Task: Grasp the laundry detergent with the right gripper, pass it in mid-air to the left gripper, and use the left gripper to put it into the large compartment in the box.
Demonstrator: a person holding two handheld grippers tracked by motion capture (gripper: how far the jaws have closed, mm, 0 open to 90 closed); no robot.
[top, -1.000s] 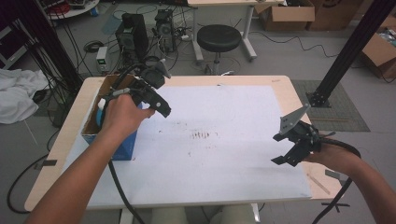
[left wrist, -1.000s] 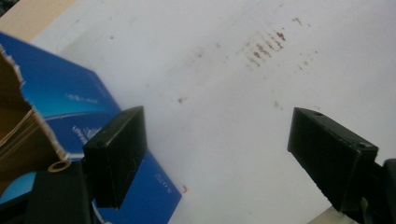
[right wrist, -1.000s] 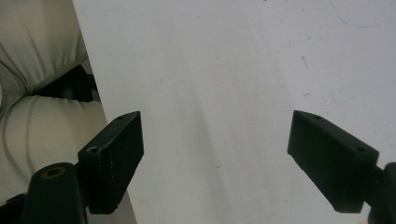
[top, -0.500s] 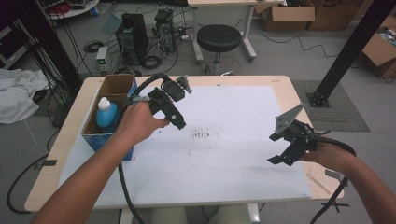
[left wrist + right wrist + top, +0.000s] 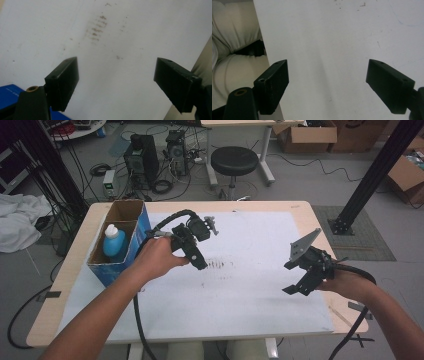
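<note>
White sheet (image 5: pixel 250 290) covers the table (image 5: pixel 320 215); from above, the left gripper (image 5: pixel 197 262) hangs over its smudges (image 5: pixel 217 265), beside the blue box (image 5: pixel 117 265) with a bottle (image 5: pixel 114 242), the right gripper (image 5: pixel 295 290) well apart. Left gripper view: jaws wide, empty, smudges (image 5: pixel 97 27) beyond. Right gripper view: jaws wide, nothing between, above the sheet's (image 5: pixel 337 50) near edge.

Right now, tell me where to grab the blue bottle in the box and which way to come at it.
Take the blue bottle by its white cap and neck, coming straight down from above. It stands upright in the nearer compartment of the cardboard box, whose walls appear to close off its sides, so probably only the top is reachable. The left gripper, nearest and open, looks best placed.
</note>
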